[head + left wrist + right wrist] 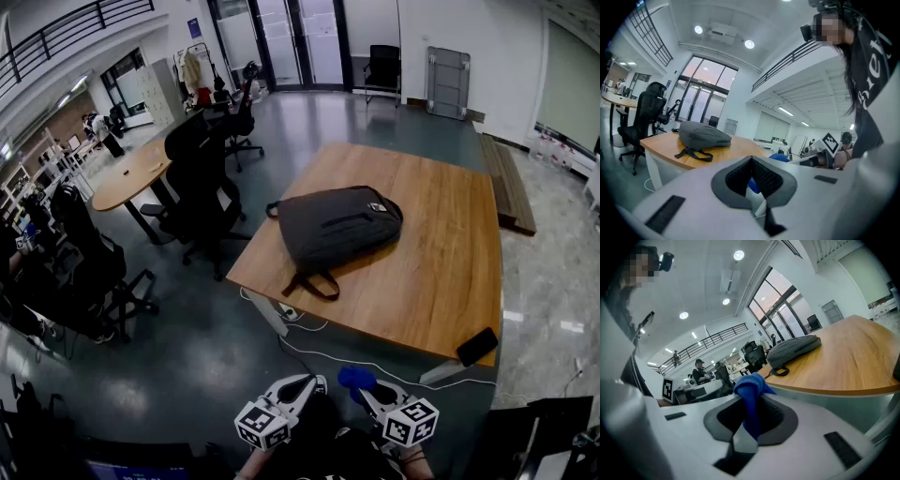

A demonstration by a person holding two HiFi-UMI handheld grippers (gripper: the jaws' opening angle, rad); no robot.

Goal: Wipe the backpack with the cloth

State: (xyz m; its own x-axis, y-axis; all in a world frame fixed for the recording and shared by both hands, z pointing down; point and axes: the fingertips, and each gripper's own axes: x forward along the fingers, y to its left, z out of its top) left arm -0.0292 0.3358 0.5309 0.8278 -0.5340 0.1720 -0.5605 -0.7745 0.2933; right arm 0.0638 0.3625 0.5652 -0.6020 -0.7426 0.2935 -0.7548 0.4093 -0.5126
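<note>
A dark grey backpack (337,225) lies flat on the wooden table (441,253), straps toward the near edge. Both grippers hang low in front of the table, well short of it. My right gripper (364,387) is shut on a blue cloth (354,378), which sticks up from between the jaws (750,385). My left gripper (312,382) is shut with nothing held. In the left gripper view the backpack (704,135) sits far ahead, and the cloth (779,157) shows to the right. The right gripper view has the backpack (794,348) far off on the table (848,362).
A black phone (477,346) lies at the table's near right corner. White cables (314,354) trail over the floor under the near edge. Black office chairs (202,187) and a round table (127,173) stand to the left. Wooden planks (506,183) lie beyond the table's right side.
</note>
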